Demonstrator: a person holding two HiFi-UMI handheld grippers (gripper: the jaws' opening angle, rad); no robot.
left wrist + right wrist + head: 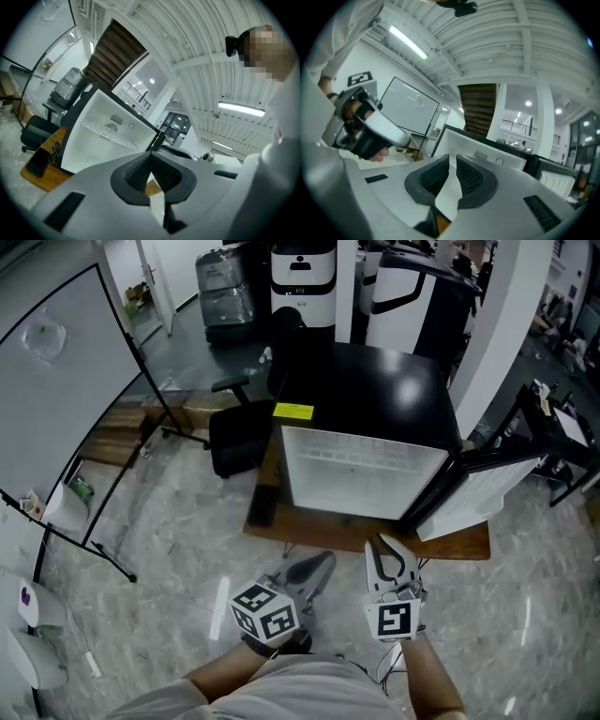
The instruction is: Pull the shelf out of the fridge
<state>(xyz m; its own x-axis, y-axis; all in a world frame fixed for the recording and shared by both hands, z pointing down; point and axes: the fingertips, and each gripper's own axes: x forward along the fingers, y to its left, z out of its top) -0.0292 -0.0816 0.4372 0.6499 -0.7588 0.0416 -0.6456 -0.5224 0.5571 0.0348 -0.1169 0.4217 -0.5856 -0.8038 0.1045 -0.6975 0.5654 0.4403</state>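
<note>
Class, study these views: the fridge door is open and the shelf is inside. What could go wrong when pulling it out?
1. The left tool and right tool are both shut; unless opened, they may bump the shelf rather than grip it.
2. The open door stands close on the right and may get knocked.
3. A hard pull might drag the fridge across its wooden board.

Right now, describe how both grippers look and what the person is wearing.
The left gripper and right gripper match. Each has a pale grey moulded shell that tapers to two jaws lined with dark, ribbed pads. Each carries a cube with black-and-white square markers at its rear. The person wears a light grey top.
</note>
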